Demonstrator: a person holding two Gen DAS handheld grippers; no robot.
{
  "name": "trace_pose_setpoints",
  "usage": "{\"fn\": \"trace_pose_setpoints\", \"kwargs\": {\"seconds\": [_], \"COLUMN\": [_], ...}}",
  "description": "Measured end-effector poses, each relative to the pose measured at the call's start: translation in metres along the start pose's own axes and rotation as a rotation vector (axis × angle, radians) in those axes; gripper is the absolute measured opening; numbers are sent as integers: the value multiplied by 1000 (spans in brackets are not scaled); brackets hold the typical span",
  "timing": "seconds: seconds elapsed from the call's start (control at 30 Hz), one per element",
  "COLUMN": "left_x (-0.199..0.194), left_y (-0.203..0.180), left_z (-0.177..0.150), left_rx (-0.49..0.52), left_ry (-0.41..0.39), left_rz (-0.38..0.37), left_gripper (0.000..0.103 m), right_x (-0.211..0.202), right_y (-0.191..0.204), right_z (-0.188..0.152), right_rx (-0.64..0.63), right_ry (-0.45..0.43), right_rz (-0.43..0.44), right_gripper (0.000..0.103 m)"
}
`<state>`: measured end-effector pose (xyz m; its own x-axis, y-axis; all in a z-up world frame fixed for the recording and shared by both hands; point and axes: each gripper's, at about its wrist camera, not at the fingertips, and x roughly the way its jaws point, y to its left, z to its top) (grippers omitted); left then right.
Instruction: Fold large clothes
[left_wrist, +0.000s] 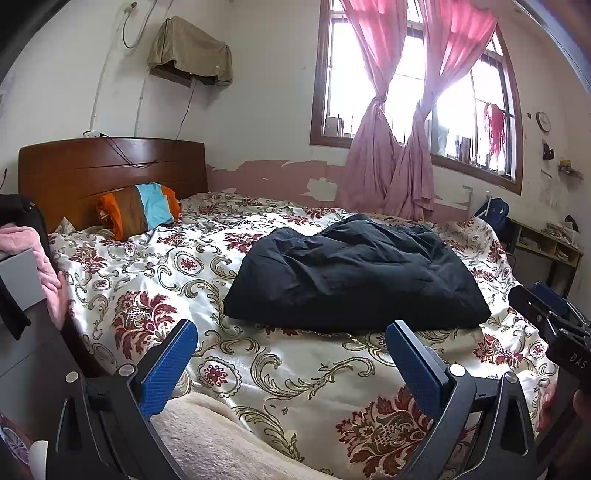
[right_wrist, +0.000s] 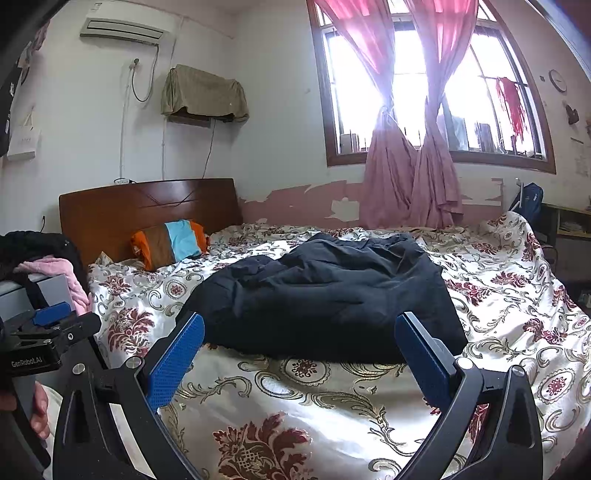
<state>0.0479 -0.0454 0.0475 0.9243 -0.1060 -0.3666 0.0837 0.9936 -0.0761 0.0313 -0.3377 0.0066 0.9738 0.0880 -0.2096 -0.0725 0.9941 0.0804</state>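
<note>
A dark navy garment (left_wrist: 354, 273) (right_wrist: 328, 291) lies in a thick folded bundle in the middle of the bed, on a floral cream-and-red bedspread (left_wrist: 258, 373) (right_wrist: 295, 391). My left gripper (left_wrist: 291, 332) is open, its blue-padded fingers spread wide above the bedspread, just short of the garment's near edge. My right gripper (right_wrist: 301, 325) is open too, its fingertips either side of the garment's near edge, holding nothing. Each gripper shows at the edge of the other's view: the right one (left_wrist: 546, 314), the left one (right_wrist: 55, 321).
A wooden headboard (left_wrist: 110, 170) and a striped orange, brown and blue pillow (left_wrist: 140, 210) are at the bed's far left. Pink and black clothes (left_wrist: 44, 266) pile on a grey unit at left. A window with knotted pink curtains (left_wrist: 391, 166) is behind; shelves (left_wrist: 546, 243) stand at right.
</note>
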Motion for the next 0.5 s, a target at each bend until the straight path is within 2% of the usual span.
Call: {"fn": "trace_pose_setpoints", "kwargs": {"seconds": [0.5], "left_x": [-1], "left_y": [-2], "left_z": [-1], "left_rx": [10], "left_ry": [3], "left_rz": [1], "left_gripper": [103], "right_x": [-1], "right_y": [0], "right_z": [-1], "right_rx": [11], "right_ry": [-2], "right_rz": [-4], "right_gripper": [101]}}
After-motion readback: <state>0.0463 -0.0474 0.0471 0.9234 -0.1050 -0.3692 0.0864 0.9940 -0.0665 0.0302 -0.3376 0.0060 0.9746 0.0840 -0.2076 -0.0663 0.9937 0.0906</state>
